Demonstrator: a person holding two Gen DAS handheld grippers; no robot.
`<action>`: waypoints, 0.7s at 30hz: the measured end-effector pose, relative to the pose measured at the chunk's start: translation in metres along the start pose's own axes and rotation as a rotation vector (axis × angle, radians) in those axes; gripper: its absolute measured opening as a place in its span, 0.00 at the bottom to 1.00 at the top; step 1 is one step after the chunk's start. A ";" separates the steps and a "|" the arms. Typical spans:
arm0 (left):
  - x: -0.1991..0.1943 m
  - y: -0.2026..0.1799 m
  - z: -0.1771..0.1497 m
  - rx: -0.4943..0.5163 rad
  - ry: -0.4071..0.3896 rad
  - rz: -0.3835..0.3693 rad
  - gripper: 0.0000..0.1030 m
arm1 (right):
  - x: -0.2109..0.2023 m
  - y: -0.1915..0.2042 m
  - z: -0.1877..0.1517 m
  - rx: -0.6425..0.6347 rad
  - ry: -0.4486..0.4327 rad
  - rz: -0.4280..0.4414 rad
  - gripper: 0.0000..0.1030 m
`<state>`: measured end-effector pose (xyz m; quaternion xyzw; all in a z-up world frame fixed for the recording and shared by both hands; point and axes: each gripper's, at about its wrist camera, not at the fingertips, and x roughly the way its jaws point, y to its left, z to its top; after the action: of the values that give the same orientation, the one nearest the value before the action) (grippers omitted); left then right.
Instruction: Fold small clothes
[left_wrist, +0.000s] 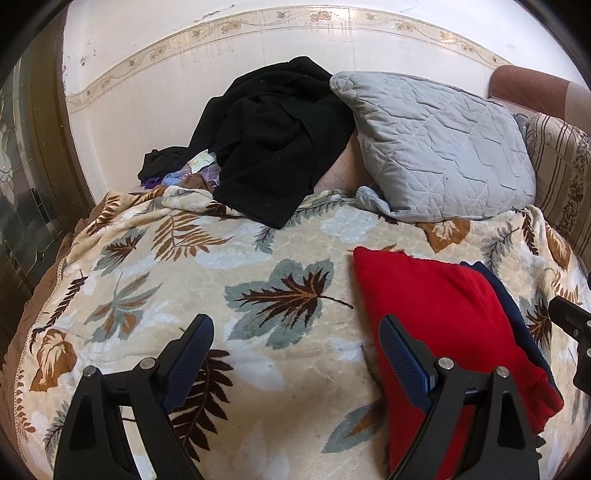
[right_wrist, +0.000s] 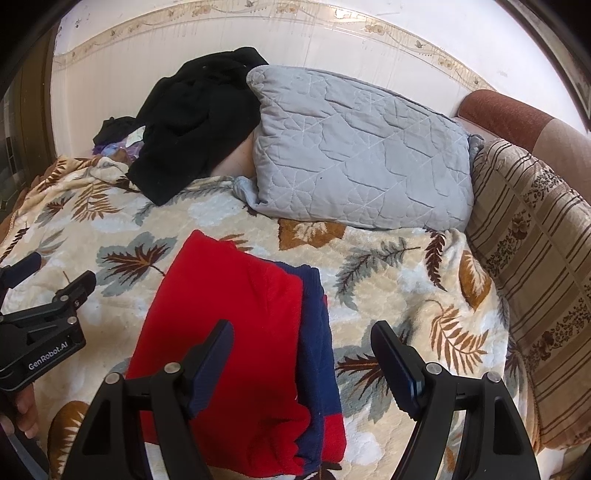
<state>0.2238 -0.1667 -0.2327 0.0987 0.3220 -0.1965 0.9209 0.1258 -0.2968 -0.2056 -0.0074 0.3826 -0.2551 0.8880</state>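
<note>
White wall (left_wrist: 258, 48) with a floral border strip (left_wrist: 229, 26) backs a bed or couch covered by a plush cream blanket (left_wrist: 258, 258) patterned with grey-blue and brown leaves; pile looks thick and soft.

Red knit garment (right_wrist: 229, 314), folded into a rough rectangle, lies flat on the blanket. Fine ribbed or fleecy texture. A navy blue layer (right_wrist: 314, 325) shows along its right edge, with a red strip again at the near corner.

Left gripper (left_wrist: 295, 350): fingers spread wide, nothing between the pads, only blanket. Its right finger (left_wrist: 402, 358) overlaps the garment's left edge in view; contact cannot be told.

Right gripper (right_wrist: 303, 354): fingers spread wide, gripping nothing. Left finger (right_wrist: 214, 354) sits over the red knit, right finger (right_wrist: 395, 362) over bare blanket beyond the navy edge; the garment's right half lies between them.

Beyond both sets of fingertips: quilted grey pillow (right_wrist: 358, 155), stitched in irregular panels, leaning against the wall. Left of it, a rumpled black garment (left_wrist: 273, 140), matte, draped onto the blanket. Right of the pillow, a striped tan cushion (right_wrist: 532, 266) with brown floral bands.
</note>
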 end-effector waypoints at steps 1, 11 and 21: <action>0.000 0.000 0.000 0.000 0.001 0.000 0.89 | 0.000 0.000 0.000 -0.001 0.002 -0.001 0.78; 0.004 -0.002 0.000 0.000 0.008 -0.003 0.89 | 0.005 0.001 0.000 -0.003 0.005 0.000 0.78; 0.002 0.000 0.001 -0.012 0.004 -0.009 0.89 | 0.003 0.002 -0.002 -0.015 -0.002 -0.009 0.78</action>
<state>0.2257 -0.1677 -0.2328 0.0922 0.3254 -0.1984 0.9199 0.1271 -0.2958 -0.2096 -0.0160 0.3836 -0.2564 0.8871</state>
